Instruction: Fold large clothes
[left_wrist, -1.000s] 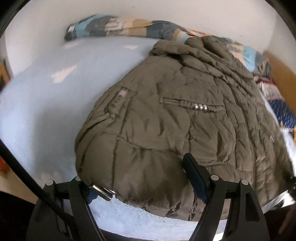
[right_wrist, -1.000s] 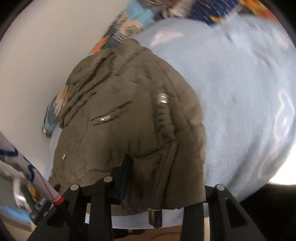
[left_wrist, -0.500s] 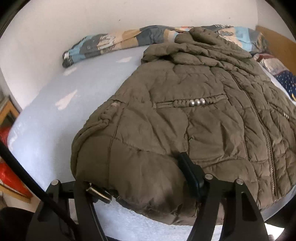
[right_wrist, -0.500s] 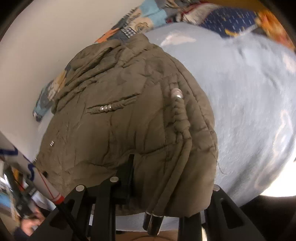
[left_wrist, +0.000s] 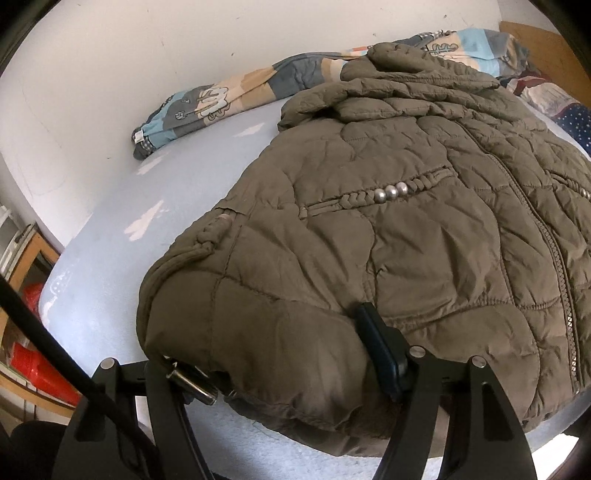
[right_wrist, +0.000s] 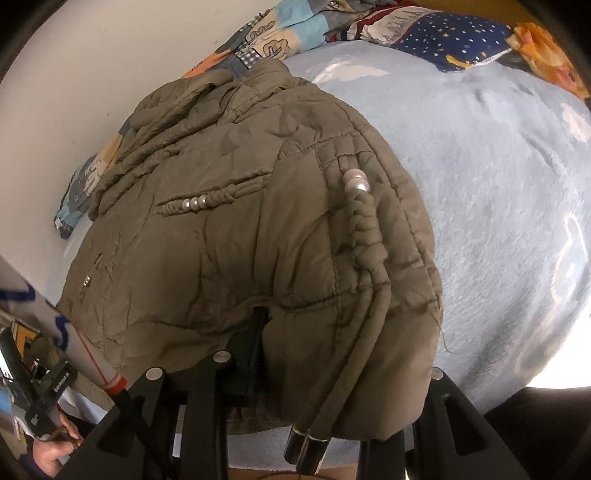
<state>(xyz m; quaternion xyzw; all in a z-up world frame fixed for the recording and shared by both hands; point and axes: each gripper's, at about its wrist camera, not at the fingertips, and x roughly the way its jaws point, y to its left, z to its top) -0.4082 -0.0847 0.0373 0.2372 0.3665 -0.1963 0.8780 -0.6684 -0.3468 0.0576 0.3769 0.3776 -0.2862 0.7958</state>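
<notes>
An olive-brown quilted jacket (left_wrist: 388, 206) lies front up on a pale blue bed, its hem toward me and its collar toward the wall. It also fills the right wrist view (right_wrist: 240, 229). My left gripper (left_wrist: 280, 354) is shut on the hem's left corner, the padding bunched between the fingers. A metal cord end (left_wrist: 192, 384) hangs by the left finger. My right gripper (right_wrist: 332, 373) is shut on the hem's right corner. Braided drawcords with metal tips (right_wrist: 306, 446) dangle from it.
A patchwork blanket (left_wrist: 207, 103) lies along the white wall behind the jacket. A dark blue starred pillow (right_wrist: 443, 37) sits at the bed's head. Pale blue bedsheet (right_wrist: 498, 206) spreads right of the jacket. A wooden shelf with red items (left_wrist: 26, 295) stands at left.
Both grippers have pulled the hem toward me and the views have tilted. The jacket lies flatter and more spread on the bed. Both grips have held.
</notes>
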